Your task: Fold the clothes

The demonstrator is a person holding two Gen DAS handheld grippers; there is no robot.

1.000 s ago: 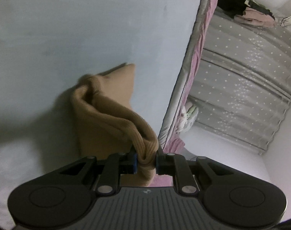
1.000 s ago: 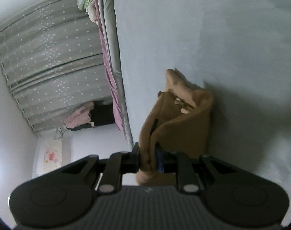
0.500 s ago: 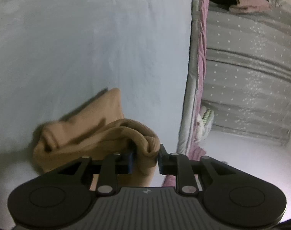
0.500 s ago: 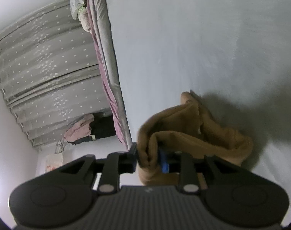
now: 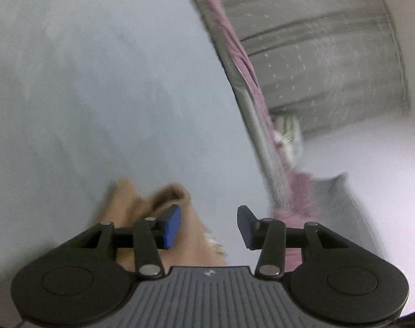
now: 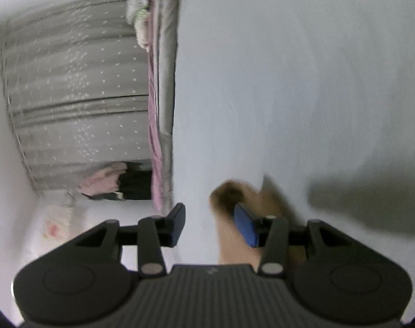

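Observation:
A tan knitted garment (image 5: pixel 142 210) lies bunched on the pale blue bed sheet (image 5: pixel 98 82), low in the left wrist view. My left gripper (image 5: pixel 209 225) hovers over its right part with jaws opening; cloth lies under the left pad, and neither pad presses on it. In the right wrist view the same tan garment (image 6: pixel 234 235) sits low and blurred beside the right blue pad. My right gripper (image 6: pixel 211 225) is also opening, with cloth loose between its pads and no grip.
The bed's edge with grey and pink bedding (image 5: pixel 245 82) runs along the right of the left wrist view. Behind it hangs a grey dotted curtain (image 6: pixel 79 101). Dark and pink clothes (image 6: pixel 117 184) sit on the floor by the bed.
Both grippers were shut on the tan garment and have let it go, their jaws spreading. The garment has dropped from hanging to lying bunched on the sheet. Both views have rolled.

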